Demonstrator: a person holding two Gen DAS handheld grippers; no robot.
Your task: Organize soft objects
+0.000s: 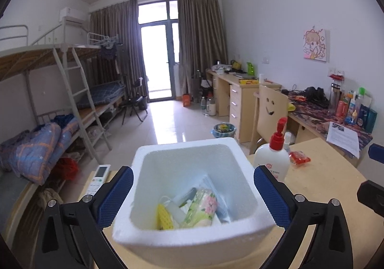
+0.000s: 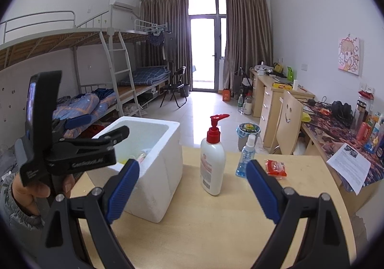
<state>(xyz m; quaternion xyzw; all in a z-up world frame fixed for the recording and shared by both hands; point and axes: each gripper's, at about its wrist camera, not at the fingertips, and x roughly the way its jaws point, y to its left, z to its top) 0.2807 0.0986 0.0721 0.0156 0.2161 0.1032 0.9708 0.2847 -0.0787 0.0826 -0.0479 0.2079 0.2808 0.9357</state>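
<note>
From the left wrist, the left claw stands wide open over a white foam box, its blue pads outside the box's two side walls and clear of them, gripping nothing. The box sits at the counter's left edge. Inside it lie a floral tissue pack, a yellow dotted item and some pale packets I cannot identify. Just right of the box stands a white pump bottle with a red head. Beyond that, a small red packet lies on the counter. A white remote lies left of the box, at the counter's edge.

From the right wrist, the right claw is also spread open and empty, hovering above the bare middle of the counter. The foam box sits at the left, with the left claw, held by a hand, reaching over its near-left rim. The pump bottle stands upright near the counter's far edge, a small blue spray bottle to its right, apart from it. The red packet lies just beside the spray bottle, further right.
</note>
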